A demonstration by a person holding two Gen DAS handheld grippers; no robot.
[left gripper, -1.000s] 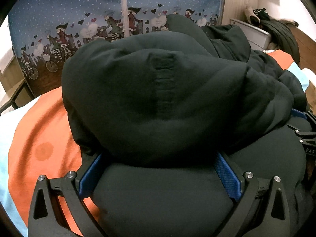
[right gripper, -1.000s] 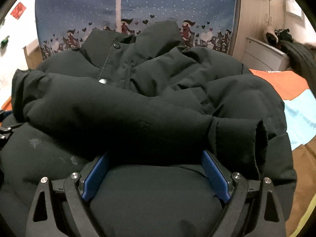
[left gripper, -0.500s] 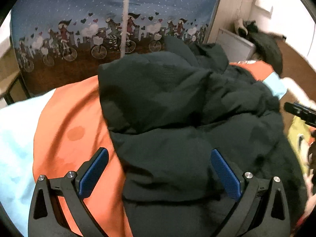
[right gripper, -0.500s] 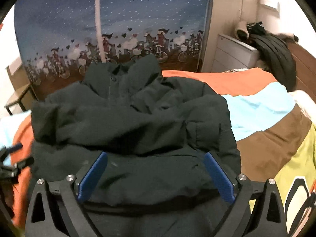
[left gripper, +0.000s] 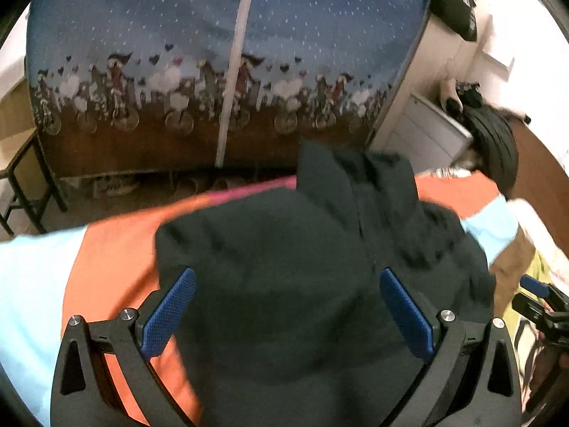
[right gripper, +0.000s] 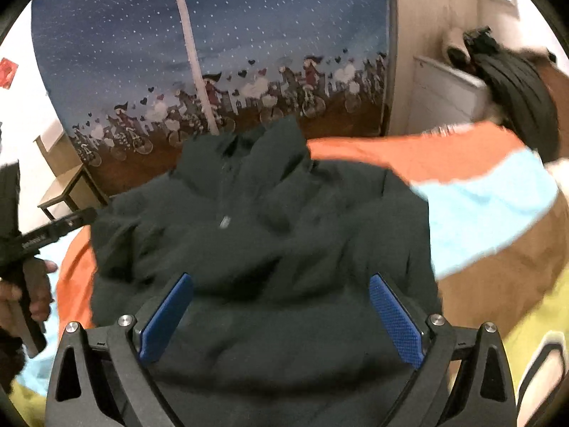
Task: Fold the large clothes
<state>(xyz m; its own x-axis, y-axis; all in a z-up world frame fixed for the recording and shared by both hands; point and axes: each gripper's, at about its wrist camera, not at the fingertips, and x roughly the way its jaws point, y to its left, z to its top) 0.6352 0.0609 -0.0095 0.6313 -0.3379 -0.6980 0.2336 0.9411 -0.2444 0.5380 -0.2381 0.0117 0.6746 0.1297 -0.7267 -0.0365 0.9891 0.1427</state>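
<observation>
A black padded jacket lies folded in a bundle on the striped bed cover, collar toward the far edge. My left gripper hovers above the jacket's near left part, jaws wide open, blue pads clear of the cloth. My right gripper hovers open over the near right part, nothing pinched between its pads. In the right wrist view the left gripper shows at the left edge with a hand on its grip. The right gripper peeks in at the left view's right edge.
Behind the bed stands a fabric wardrobe with a starry blue print, shoes beneath it. A white drawer unit and a dark bundle sit at the far right. A small table stands at the left. The cover spreads bare to the right.
Both grippers have risen off the jacket and pulled back. A second ago their pads were pushed in under the folded layer. Now both hang free above it, and the jacket rests folded.
</observation>
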